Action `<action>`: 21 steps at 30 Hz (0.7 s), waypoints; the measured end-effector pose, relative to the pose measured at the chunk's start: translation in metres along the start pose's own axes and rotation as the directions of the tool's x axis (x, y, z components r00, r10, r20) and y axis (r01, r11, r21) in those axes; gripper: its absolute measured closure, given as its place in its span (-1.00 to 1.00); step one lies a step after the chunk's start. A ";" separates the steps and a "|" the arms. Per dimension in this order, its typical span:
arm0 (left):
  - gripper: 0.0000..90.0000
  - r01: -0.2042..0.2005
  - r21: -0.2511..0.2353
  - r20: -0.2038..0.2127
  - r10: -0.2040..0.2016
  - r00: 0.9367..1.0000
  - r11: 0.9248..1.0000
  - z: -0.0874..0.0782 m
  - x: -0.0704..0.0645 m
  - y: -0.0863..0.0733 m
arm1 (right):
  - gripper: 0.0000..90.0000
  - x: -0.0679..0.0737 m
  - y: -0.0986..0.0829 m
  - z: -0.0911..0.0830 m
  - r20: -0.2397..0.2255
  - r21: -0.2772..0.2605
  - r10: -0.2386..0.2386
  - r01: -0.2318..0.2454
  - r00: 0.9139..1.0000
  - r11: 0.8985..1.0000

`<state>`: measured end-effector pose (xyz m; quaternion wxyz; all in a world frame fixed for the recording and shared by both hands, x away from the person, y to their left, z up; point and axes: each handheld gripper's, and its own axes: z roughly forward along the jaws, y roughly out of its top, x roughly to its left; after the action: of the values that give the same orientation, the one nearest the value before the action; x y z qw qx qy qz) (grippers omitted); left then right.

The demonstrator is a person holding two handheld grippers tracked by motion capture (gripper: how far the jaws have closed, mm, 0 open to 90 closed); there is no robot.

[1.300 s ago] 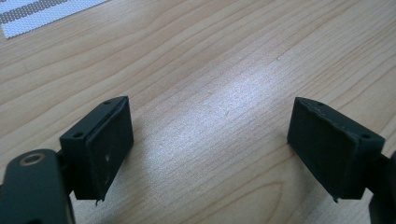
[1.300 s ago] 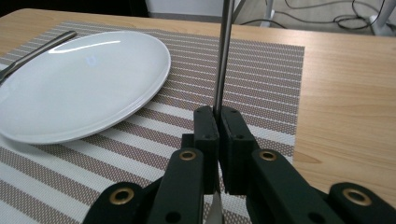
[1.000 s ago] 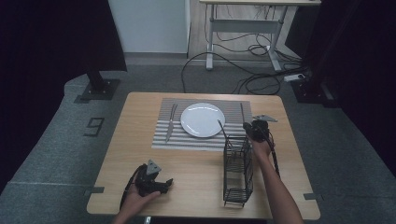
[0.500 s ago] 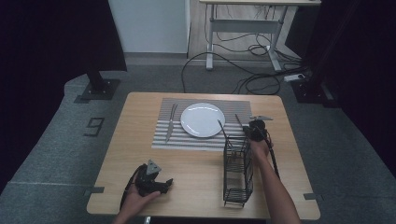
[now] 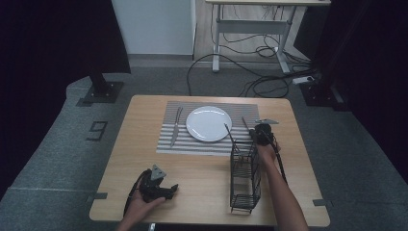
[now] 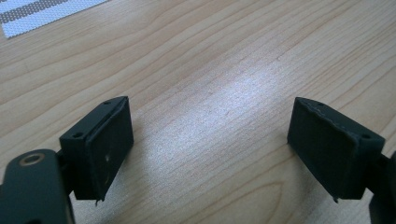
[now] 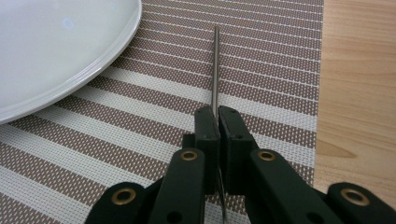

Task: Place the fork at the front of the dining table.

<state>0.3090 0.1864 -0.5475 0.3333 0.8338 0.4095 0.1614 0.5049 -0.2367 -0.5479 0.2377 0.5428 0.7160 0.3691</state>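
Steel utensil [image 7: 216,70] pinched edge-on in right tool [image 7: 218,122], type unreadable.

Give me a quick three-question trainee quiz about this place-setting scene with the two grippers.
1. True or false: the right gripper is shut on a thin metal utensil.
2. What lies under that utensil? A) placemat B) bare wood C) the plate
3. Fill in: the left gripper hovers with its jaws ____ above the table.

Key:
1. True.
2. A, the striped placemat, right of the white plate.
3. Open, nothing between them.
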 end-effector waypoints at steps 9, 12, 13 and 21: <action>-0.68 0.000 0.000 0.000 0.000 1.000 1.000 0.000 0.000 0.000 | 0.54 -0.004 -0.001 -0.005 -0.034 0.002 0.006 -0.006 0.999 1.000; -0.68 0.000 0.000 0.000 0.000 1.000 1.000 0.000 0.000 0.000 | 0.44 -0.006 0.001 -0.017 -0.053 -0.049 0.013 -0.016 0.999 0.999; -0.68 0.000 0.000 0.000 0.000 1.000 1.000 0.000 0.000 0.000 | 0.42 -0.007 0.002 -0.022 -0.069 -0.061 0.018 -0.022 0.997 0.998; -0.68 0.000 -0.001 0.000 0.000 1.000 1.000 0.000 0.000 0.000 | 0.43 -0.009 -0.006 -0.051 -0.077 -0.030 -0.015 0.013 0.997 0.999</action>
<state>0.3090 0.1864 -0.5477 0.3338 0.8335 0.4095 0.1617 0.4659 -0.2599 -0.5222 0.2205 0.5194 0.7230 0.3986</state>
